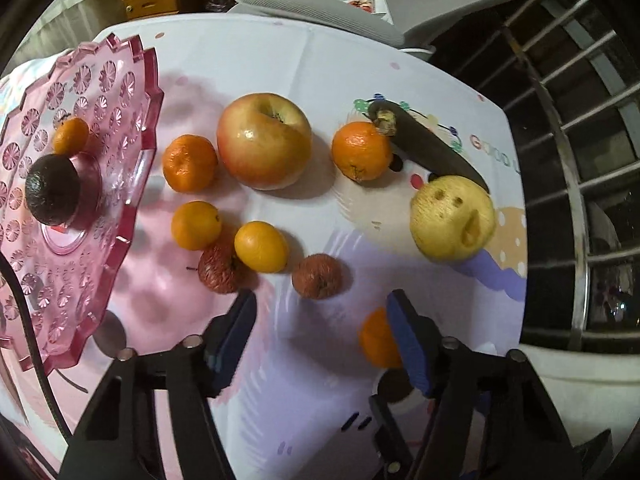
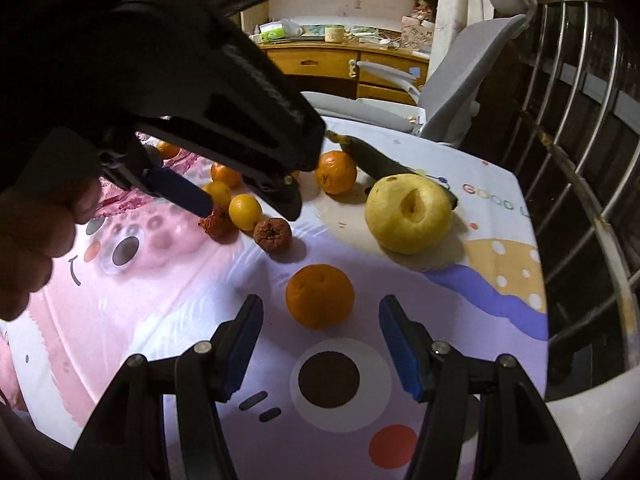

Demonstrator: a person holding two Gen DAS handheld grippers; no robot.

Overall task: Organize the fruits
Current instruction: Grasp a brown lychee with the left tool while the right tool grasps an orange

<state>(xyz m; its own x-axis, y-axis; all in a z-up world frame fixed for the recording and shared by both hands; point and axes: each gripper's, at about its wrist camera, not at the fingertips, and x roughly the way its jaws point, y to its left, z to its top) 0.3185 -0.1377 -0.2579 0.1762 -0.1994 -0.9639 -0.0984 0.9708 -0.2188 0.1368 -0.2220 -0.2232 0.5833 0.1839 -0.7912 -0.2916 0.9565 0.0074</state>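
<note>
The orange (image 2: 319, 296) lies on the cloth (image 2: 400, 420) just ahead of the right gripper (image 2: 320, 340), whose jaws stand spread and empty, the fruit near the gap but not yet between the pads; it should handle as a firm, light ball with a pebbled, slightly yielding skin, apt to roll if nudged, so I would take it across its widest middle with a gentle squeeze; the pear (image 2: 408, 214) beyond it looks heavier and bruised, soft enough to mark; the two shrivelled red fruits (image 2: 273, 235) look small and brittle.

The left gripper (image 1: 322, 312) is also spread with nothing in it, hovering above the cloth near the red fruits.

The left view shows what the right barely does: the pink plate (image 1: 132, 80), raised at the left, already carrying a dark avocado (image 1: 52, 189) and a small orange, and the apple (image 1: 264, 141), which the left gripper's body hides from the right camera; there the near orange is only a sliver behind a finger; the right view alone shows that orange whole, the hand on the left tool, and the desk behind.
</note>
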